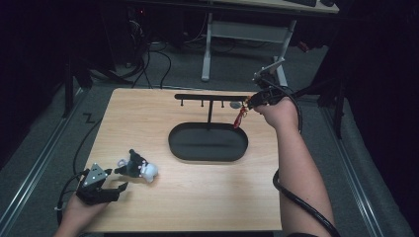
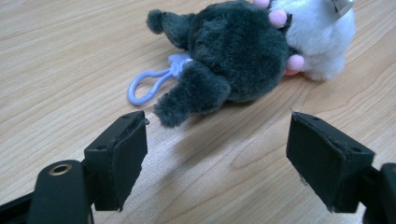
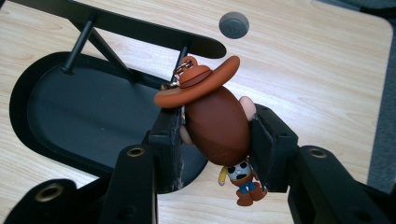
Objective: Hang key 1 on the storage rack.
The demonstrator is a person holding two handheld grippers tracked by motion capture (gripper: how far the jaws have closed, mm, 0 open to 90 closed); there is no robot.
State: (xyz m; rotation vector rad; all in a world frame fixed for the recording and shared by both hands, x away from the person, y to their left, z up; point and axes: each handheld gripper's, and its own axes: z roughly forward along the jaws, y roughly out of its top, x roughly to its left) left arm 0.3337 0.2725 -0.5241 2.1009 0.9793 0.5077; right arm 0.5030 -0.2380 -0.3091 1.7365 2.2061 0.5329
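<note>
My right gripper (image 3: 215, 135) is shut on a cowboy keychain figure (image 3: 217, 123) with a big brown head and an orange hat. It holds the figure at the right end of the black hook rack (image 3: 140, 29), the chain close to a hook; whether it hangs on the hook I cannot tell. In the high view the right gripper (image 1: 250, 104) is at the rack's (image 1: 210, 97) right end, the figure (image 1: 240, 118) dangling below. My left gripper (image 2: 215, 154) stands open just short of a dark grey and white plush (image 2: 238, 51) with a lilac clip (image 2: 147, 84). From above, the left gripper (image 1: 118, 180) is at the front left beside the plush (image 1: 140, 168).
The rack rises from a black oval tray base (image 1: 207, 143) in the middle of the wooden table (image 1: 197, 197). A small grey round cap (image 3: 233, 24) is set in the tabletop behind the rack. A desk frame (image 1: 210, 44) and cables stand on the floor beyond the table.
</note>
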